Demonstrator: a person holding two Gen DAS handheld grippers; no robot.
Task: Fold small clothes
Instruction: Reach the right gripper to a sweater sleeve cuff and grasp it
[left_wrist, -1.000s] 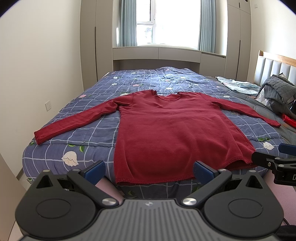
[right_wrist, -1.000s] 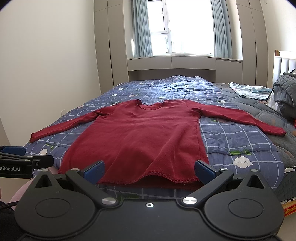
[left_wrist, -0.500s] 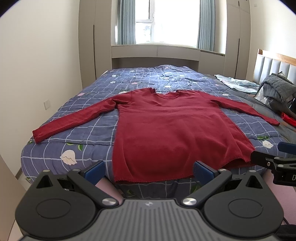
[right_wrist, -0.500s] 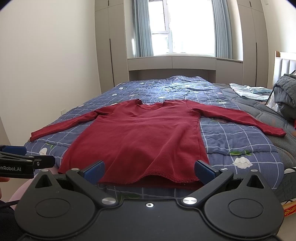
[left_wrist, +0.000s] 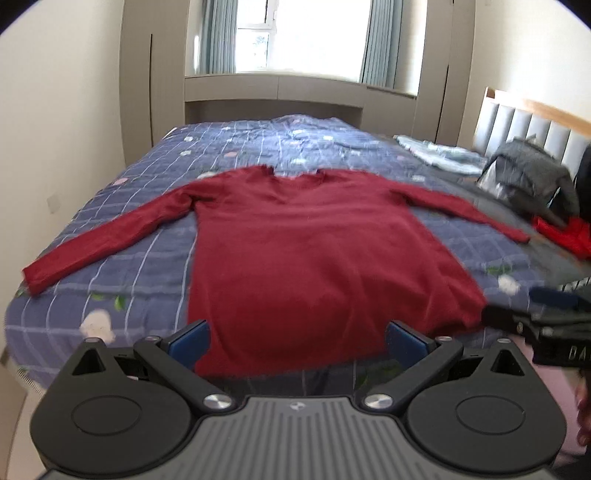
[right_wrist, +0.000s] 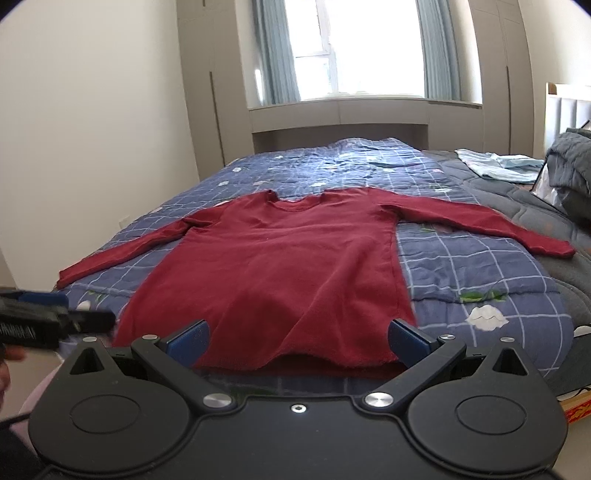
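Red fabric now fills more of both views than half a second ago, and the left wrist picture has become blurred. Near the hem, the left gripper (left_wrist: 297, 343) and the right gripper (right_wrist: 297, 341) both have their blue fingers spread wide, holding nothing. The dark red long-sleeved sweater (right_wrist: 280, 273) lies flat on the blue checked quilt (right_wrist: 472, 273) of the bed, hem at the near edge, neck pointing far toward the window (right_wrist: 362, 48). Its long axis runs near to far; sleeves stretch left and right.
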